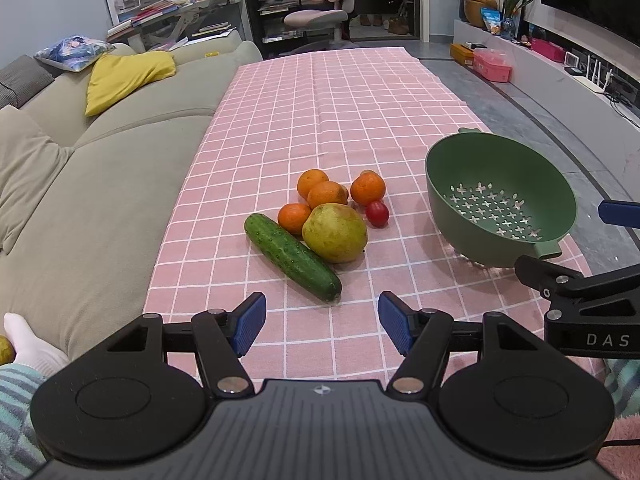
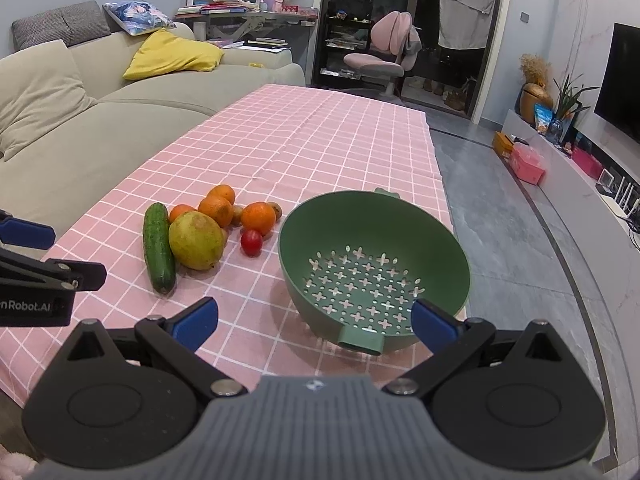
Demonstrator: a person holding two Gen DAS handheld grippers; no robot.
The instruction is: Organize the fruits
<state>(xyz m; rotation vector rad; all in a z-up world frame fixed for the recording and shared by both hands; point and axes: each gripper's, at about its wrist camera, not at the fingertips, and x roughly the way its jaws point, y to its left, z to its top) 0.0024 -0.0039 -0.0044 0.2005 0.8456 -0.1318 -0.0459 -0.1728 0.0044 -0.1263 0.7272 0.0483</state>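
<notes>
Pink cotton cloth (image 1: 340, 92) with a thin white grid covers the table, creased along its length, and I take the green colander (image 2: 440, 236) standing on it as my landmark. That colander is matte plastic, round and deep, its floor pierced with cross-shaped and oval holes, with a stubby tab handle at the near rim and another at the far rim. Nothing lies inside it.

Left of the colander the produce sits in one tight cluster on the cloth. Closest to it is a small glossy red tomato (image 2: 251, 242), apart from the colander wall. Behind the tomato is a dimpled orange mandarin (image 2: 258, 218), and further left three more mandarins (image 1: 327, 194) bunch together, with small brownish fruits half hidden among them that I cannot name. A large yellow-green pear (image 1: 334, 233), smooth with a russet blush, rests against the mandarins. Farthest from the colander lies a dark green cucumber (image 1: 292, 256), long, bumpy-skinned, touching the pear's side.

My left gripper (image 1: 322, 322) hovers short of the cucumber's near end, its ribbed blue pads spread wide with only cloth between them. My right gripper (image 2: 314, 320) hangs before the colander's near handle, its blue pads also spread wide, one at each side of that handle, gripping nothing.
</notes>
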